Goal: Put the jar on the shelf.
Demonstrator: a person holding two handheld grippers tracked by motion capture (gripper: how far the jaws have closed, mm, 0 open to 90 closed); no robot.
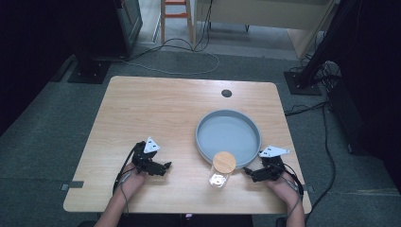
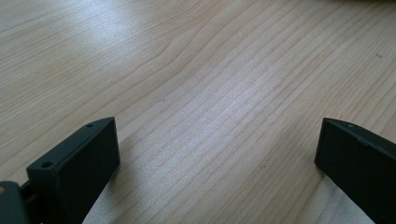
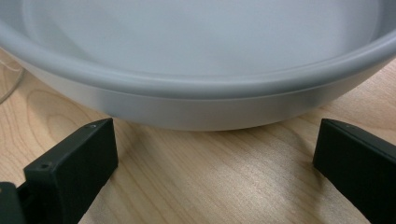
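Near the table's [image 1: 142, 104] front edge, both grippers, left [image 1: 166, 165] and right [image 1: 247, 171], gape empty; the glass jar [image 1: 220, 176], likely slick and fragile, is best gripped below its wooden lid [image 1: 224, 161].

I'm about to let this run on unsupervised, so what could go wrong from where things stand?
The jar with the wooden lid stands close against the grey tray's rim, leaving little room for a jaw on that side; a push could tip it. The right hand-held gripper, jaws wide open, faces the tray wall and might bump it. The jar also sits near the table's front edge.
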